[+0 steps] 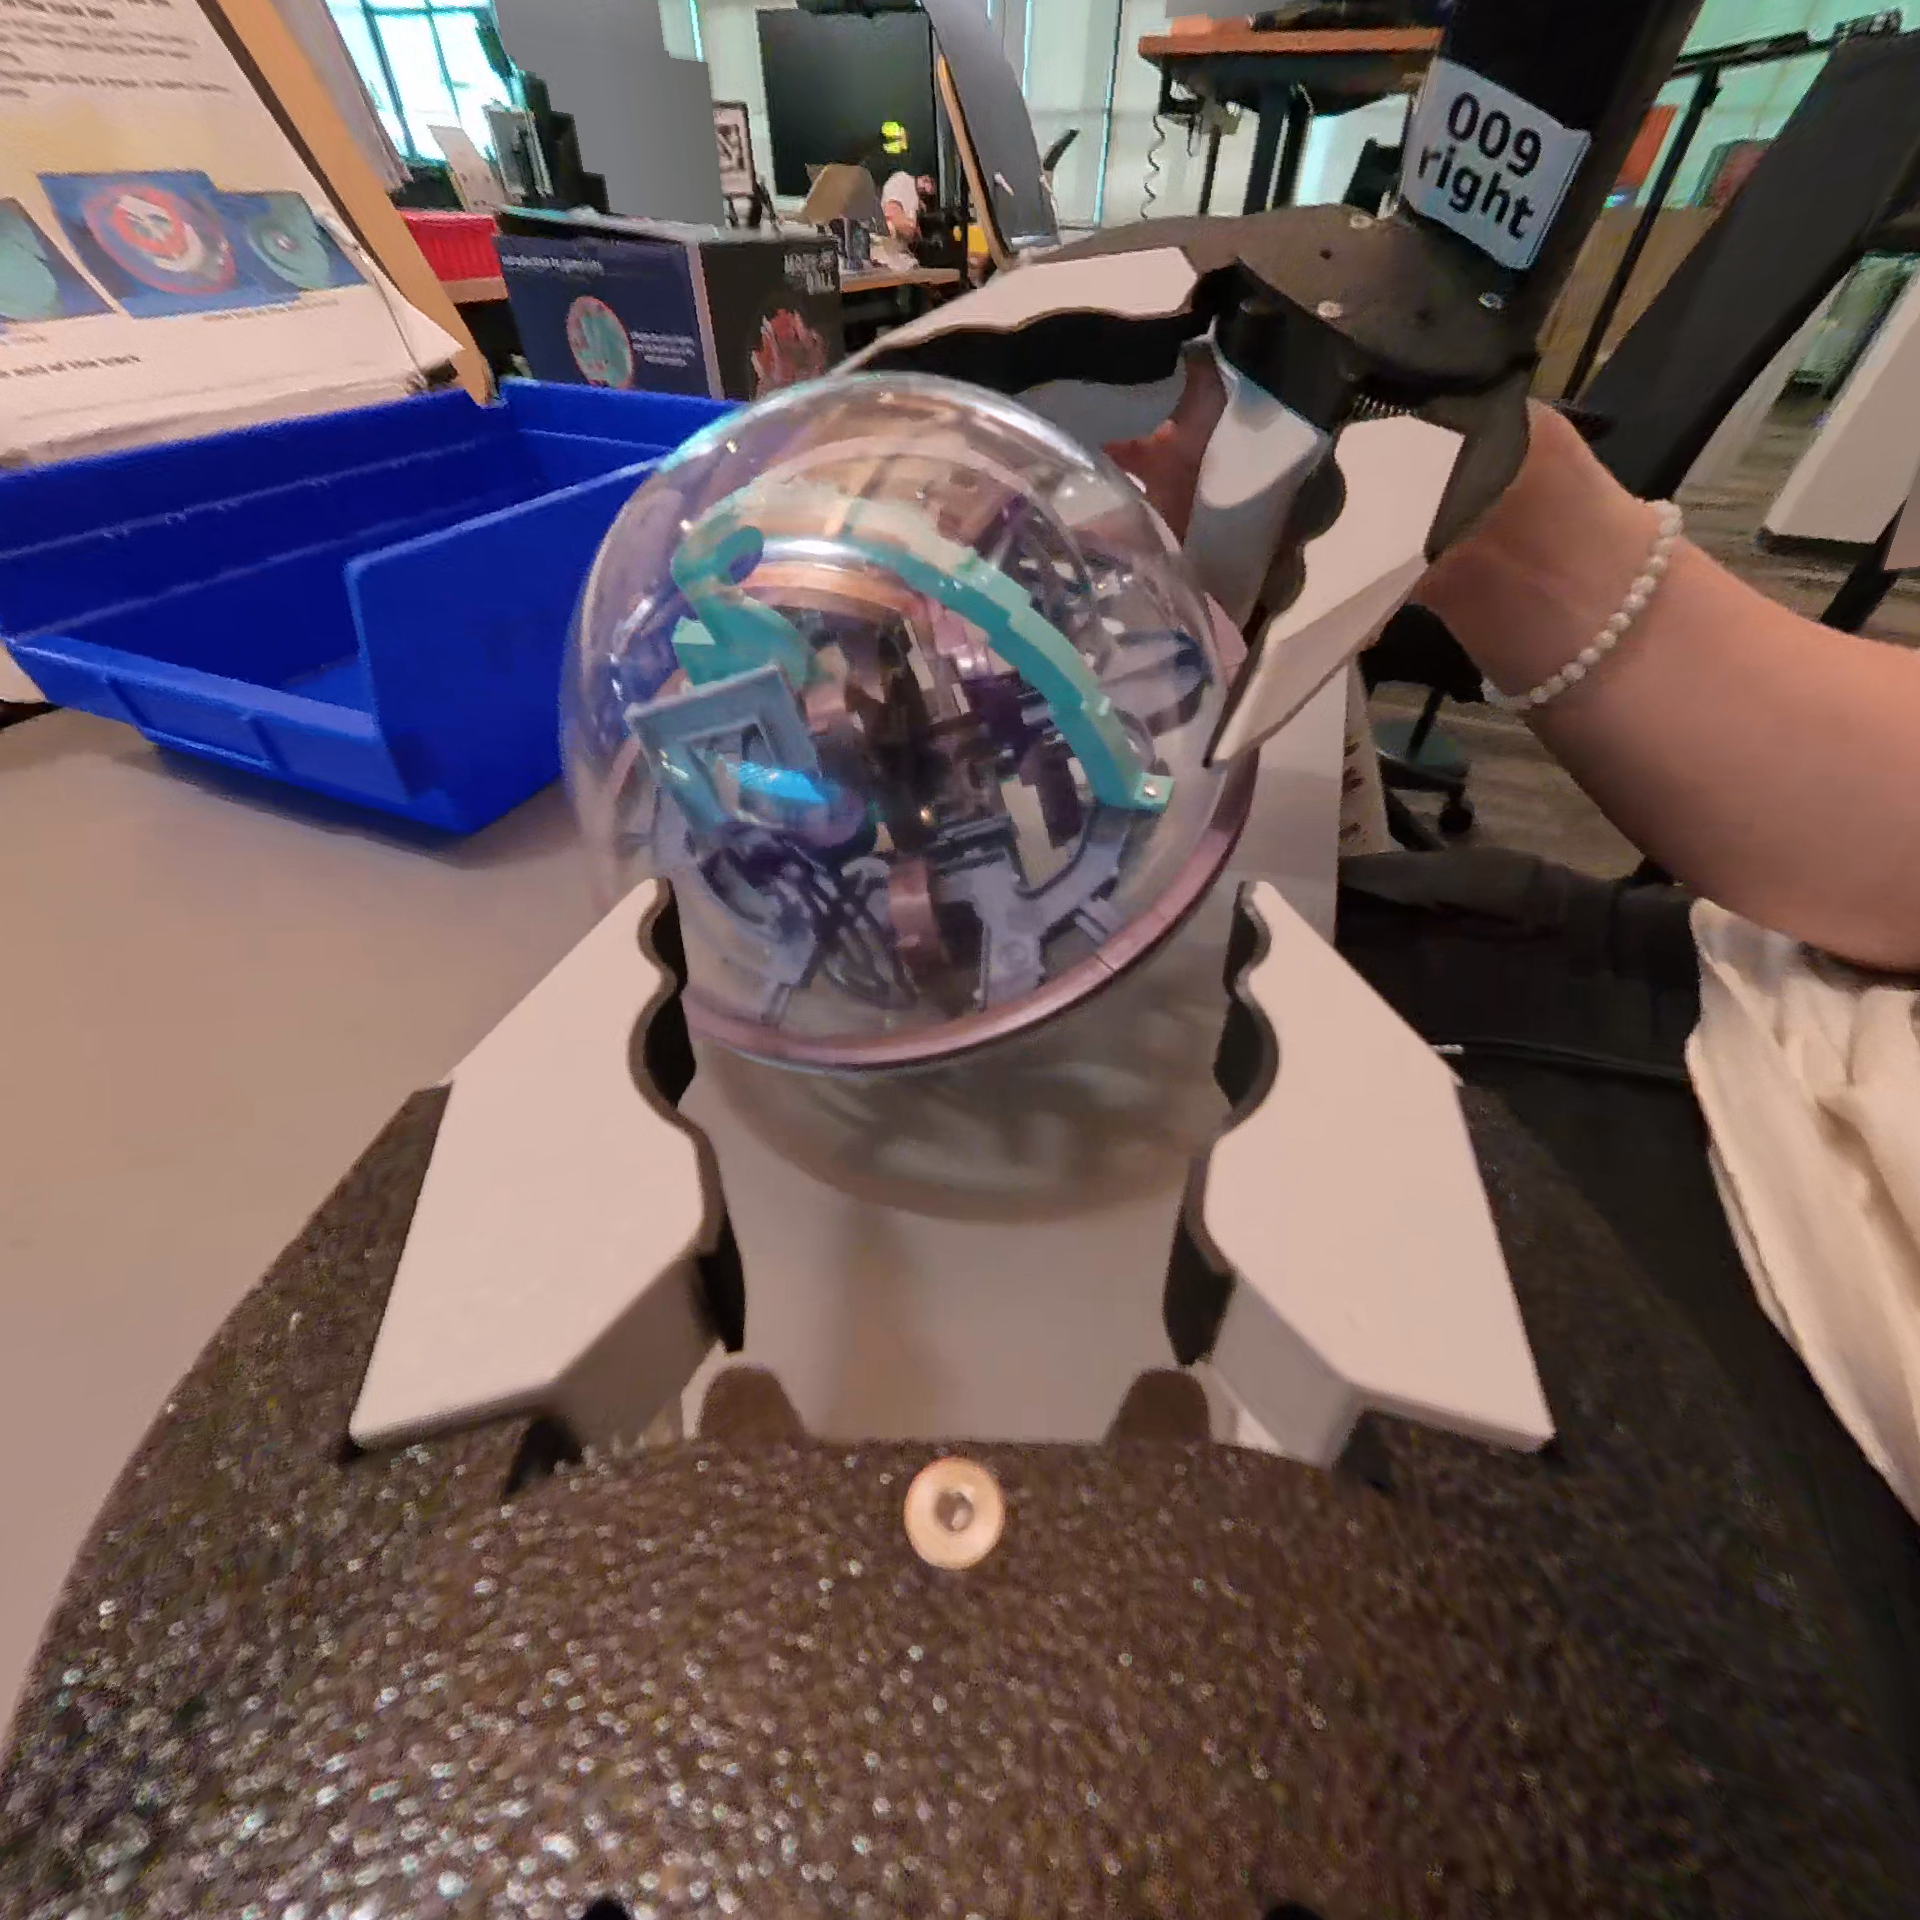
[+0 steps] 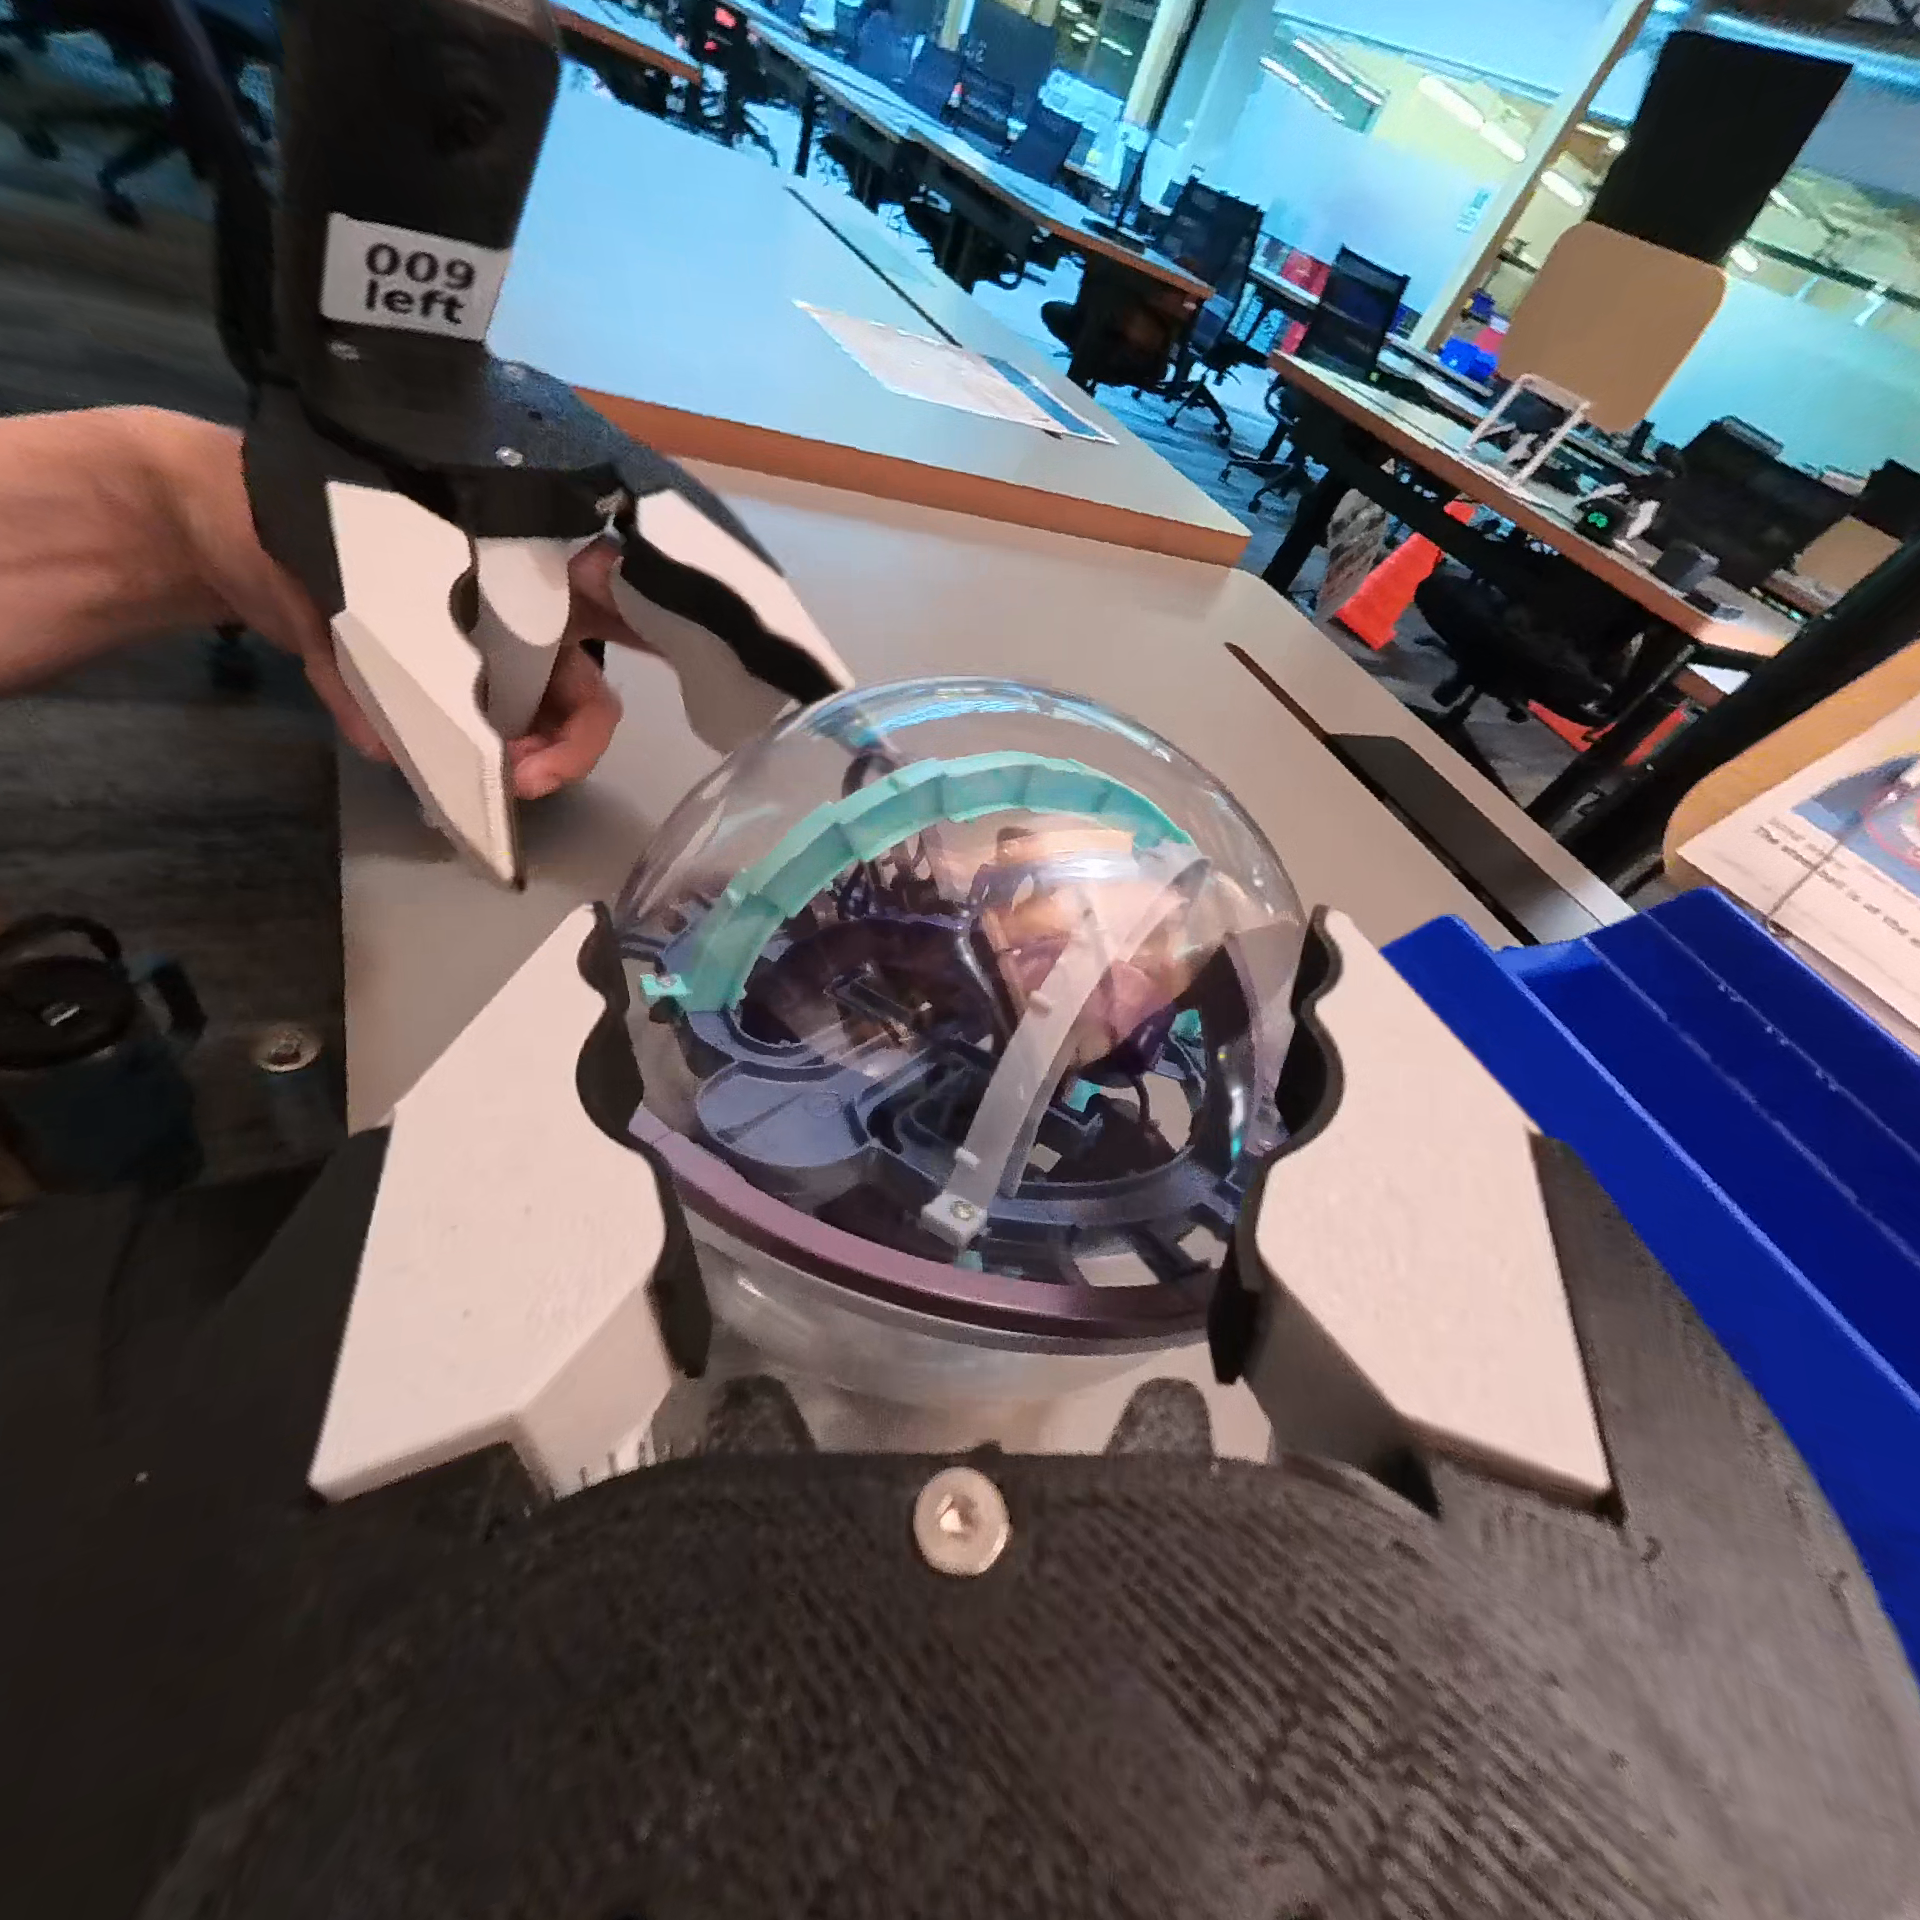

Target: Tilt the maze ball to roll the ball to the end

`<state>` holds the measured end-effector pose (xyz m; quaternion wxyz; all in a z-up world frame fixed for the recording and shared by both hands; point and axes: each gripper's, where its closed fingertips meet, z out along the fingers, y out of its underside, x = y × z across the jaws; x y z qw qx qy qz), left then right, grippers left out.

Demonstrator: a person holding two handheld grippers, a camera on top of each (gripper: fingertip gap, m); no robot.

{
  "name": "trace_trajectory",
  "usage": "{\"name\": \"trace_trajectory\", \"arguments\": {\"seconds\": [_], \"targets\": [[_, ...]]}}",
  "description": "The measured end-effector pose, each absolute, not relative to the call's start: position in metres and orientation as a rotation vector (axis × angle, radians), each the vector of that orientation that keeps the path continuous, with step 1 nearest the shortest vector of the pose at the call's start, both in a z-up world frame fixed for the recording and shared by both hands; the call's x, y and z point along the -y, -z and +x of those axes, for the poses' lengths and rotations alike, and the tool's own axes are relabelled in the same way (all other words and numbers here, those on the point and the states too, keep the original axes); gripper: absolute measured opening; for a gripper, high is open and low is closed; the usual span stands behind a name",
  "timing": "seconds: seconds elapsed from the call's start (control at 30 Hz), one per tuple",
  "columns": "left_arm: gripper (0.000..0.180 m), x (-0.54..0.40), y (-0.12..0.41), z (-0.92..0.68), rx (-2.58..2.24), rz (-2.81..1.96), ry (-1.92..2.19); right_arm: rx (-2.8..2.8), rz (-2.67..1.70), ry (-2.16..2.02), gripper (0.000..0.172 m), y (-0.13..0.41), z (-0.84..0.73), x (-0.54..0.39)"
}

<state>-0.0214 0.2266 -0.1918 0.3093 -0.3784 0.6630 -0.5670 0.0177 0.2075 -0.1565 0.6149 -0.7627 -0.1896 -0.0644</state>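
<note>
The maze ball (image 2: pixel 956 1039), a clear sphere with teal, purple and grey tracks inside and a dark purple band round its middle, sits over the pale grey surface (image 1: pixel 208 987) near its edge, just beside a blue bin (image 1: pixel 260 623). The right gripper (image 2: pixel 961 935) grasps it: its two white fingers flank the sphere, and their black scalloped pads lie against it on either side at about the height of the band. The left gripper (image 1: pixel 951 914) faces the sphere from the opposite side and is released. Its fingers are spread wide, and in the right wrist view the nearer fingertip (image 2: pixel 499 831) stands apart from the ball. The left wrist view is too blurred to tell whether the sphere rests on the surface.
</note>
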Motion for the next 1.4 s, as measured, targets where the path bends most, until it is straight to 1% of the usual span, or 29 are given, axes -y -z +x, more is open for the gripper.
{"name": "trace_trajectory", "arguments": {"seconds": [0.13, 0.17, 0.23, 0.27, 0.47, 0.6, 0.83, 0.93, 1.0, 1.1, 1.23, 1.33, 1.4], "targets": [[0.102, -0.243, 0.175, -0.013, -1.57, -0.979, 1.488, 0.567, -1.785, 0.106, 0.125, 0.157, 0.013, -0.21], [0.104, -0.247, 0.175, -0.01, -1.534, -0.985, 1.481, 0.605, -1.791, 0.093, 0.125, 0.158, 0.012, -0.211], [0.117, -0.25, 0.175, -0.007, -1.507, -1.002, 1.479, 0.669, -1.803, 0.066, 0.126, 0.159, 0.011, -0.213], [0.118, -0.249, 0.175, -0.006, -1.51, -1.007, 1.482, 0.698, -1.804, 0.046, 0.127, 0.159, 0.01, -0.214], [0.118, -0.238, 0.18, -0.006, -1.584, -0.957, 1.44, 0.852, -1.791, -0.087, 0.126, 0.158, 0.002, -0.227], [0.126, -0.239, 0.172, -0.006, -1.542, -0.912, 1.433, 0.96, -1.794, -0.218, 0.126, 0.158, -0.007, -0.234], [0.128, -0.237, 0.158, -0.009, -1.488, -0.9, 1.506, 0.954, -1.783, -0.507, 0.126, 0.155, -0.018, -0.242], [0.128, -0.238, 0.156, -0.013, -1.51, -0.928, 1.515, 0.927, -1.77, -0.557, 0.127, 0.155, -0.023, -0.244], [0.128, -0.239, 0.156, -0.015, -1.531, -0.948, 1.505, 0.918, -1.767, -0.555, 0.129, 0.156, -0.025, -0.245], [0.127, -0.24, 0.157, -0.016, -1.557, -0.961, 1.48, 0.831, -1.802, -0.43, 0.143, 0.155, -0.017, -0.249], [0.126, -0.24, 0.157, -0.016, -1.561, -0.974, 1.461, 0.777, -1.756, -0.193, 0.137, 0.152, -0.01, -0.224], [0.126, -0.241, 0.156, -0.013, -1.536, -0.992, 1.472, 0.722, -1.715, -0.161, 0.139, 0.153, -0.018, -0.207], [0.126, -0.243, 0.155, -0.01, -1.498, -1.013, 1.496, 0.729, -1.723, -0.124, 0.142, 0.165, -0.024, -0.207]]}}
